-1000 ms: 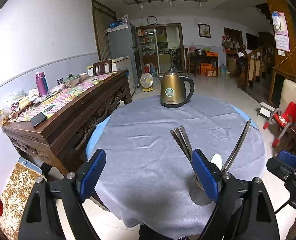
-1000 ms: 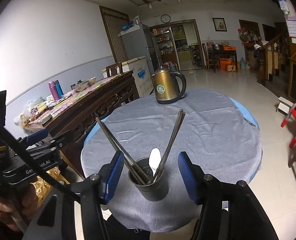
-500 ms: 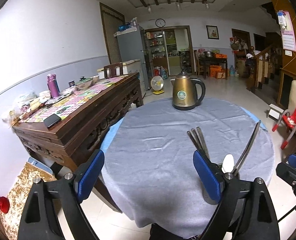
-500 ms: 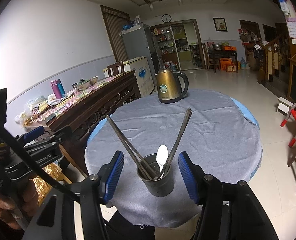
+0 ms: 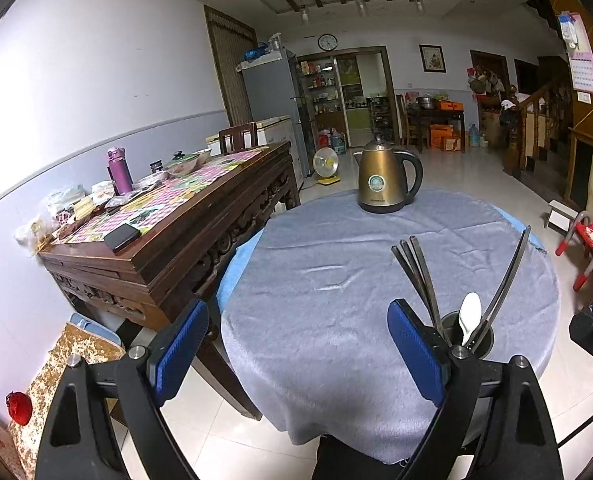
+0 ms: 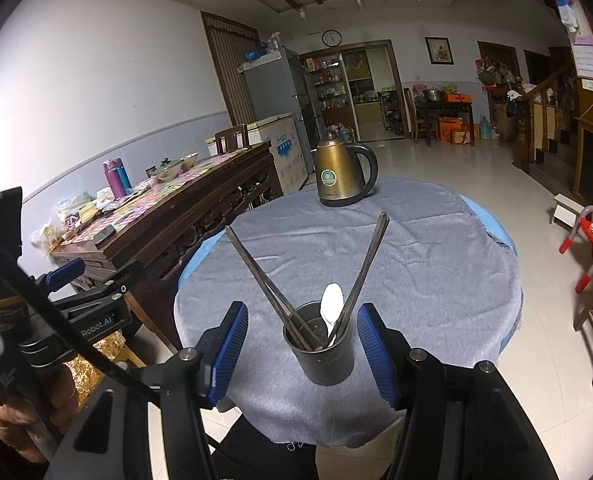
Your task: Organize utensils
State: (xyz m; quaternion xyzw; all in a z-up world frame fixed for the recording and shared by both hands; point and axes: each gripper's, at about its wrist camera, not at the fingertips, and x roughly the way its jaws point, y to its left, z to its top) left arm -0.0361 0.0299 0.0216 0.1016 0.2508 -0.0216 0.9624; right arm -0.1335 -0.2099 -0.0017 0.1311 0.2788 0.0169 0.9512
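Note:
A dark metal utensil cup (image 6: 323, 347) stands near the front edge of the round table with a grey cloth (image 6: 416, 264). It holds several metal chopsticks (image 6: 366, 264) leaning left and right and a white spoon (image 6: 331, 306). My right gripper (image 6: 302, 350) is open, its blue pads on either side of the cup, a little nearer than it, touching nothing. My left gripper (image 5: 296, 354) is open and empty over the table's front left edge; the cup (image 5: 466, 330) shows just behind its right finger.
A gold electric kettle (image 6: 342, 174) stands at the far side of the table. A dark wooden sideboard (image 5: 176, 224) with bottles and bowls runs along the left. A red child's chair (image 6: 592, 240) is at the right. The left gripper's handle and hand (image 6: 28, 344) show at left.
Both grippers have drawn back and risen a little from the table; the cup and kettle look farther away. Both stay open and nothing on the table has moved.

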